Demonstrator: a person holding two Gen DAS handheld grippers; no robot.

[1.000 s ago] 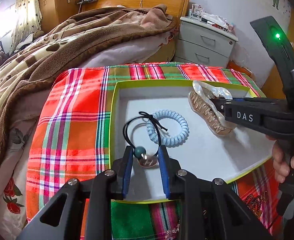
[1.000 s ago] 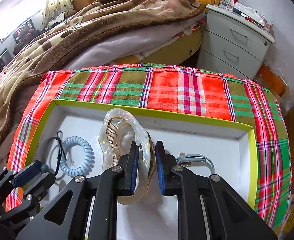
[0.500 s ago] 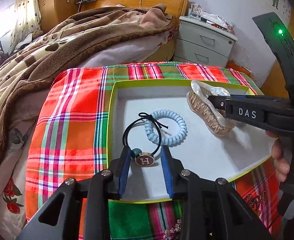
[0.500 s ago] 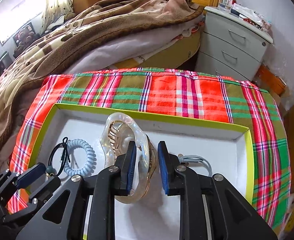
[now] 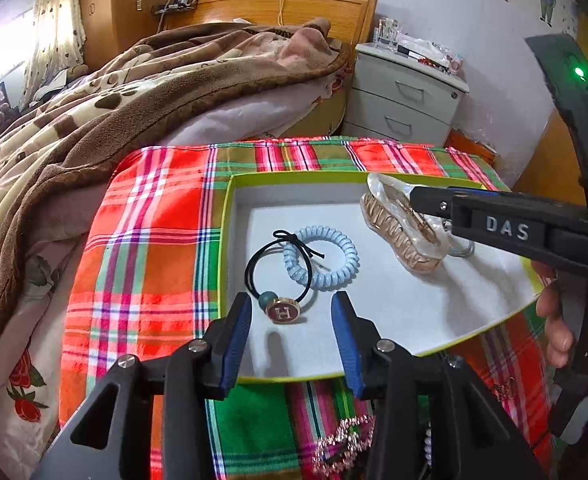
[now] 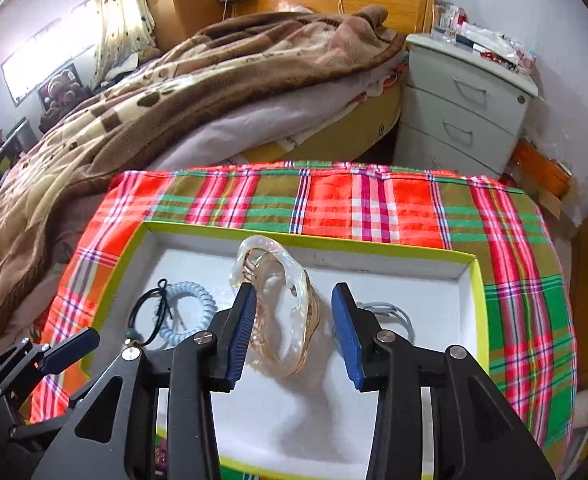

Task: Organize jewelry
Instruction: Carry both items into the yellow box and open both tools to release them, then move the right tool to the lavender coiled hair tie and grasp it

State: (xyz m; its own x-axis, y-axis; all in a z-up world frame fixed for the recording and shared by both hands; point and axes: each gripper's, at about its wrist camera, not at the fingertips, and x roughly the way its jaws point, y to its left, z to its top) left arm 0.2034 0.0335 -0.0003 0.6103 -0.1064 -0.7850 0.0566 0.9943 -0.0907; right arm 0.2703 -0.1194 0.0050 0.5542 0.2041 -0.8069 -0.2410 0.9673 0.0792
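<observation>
— Bedroom, then? What carries the things?
— Plaid cloth [image 6: 373, 208] over a desk, bed [image 6: 174, 92] and nightstand [image 6: 461, 100] beyond the tongs.
— And the tray?
— White tray [image 5: 393, 308], green rim. Black tie [image 5: 278, 276] with its H charm lies between the left tongs [image 5: 292, 316], untouched; blue coil [image 5: 321, 258] just past it. Clip [image 6: 278, 312] sits between the right tongs [image 6: 292, 320], pads clear of it; a grey band [image 6: 393, 312] lies beside them.
— Tongs?
— Both spreading wider, gripping nothing.
— Clip's axis?
— Runs away from the right tongs, teeth toward the coil.
</observation>
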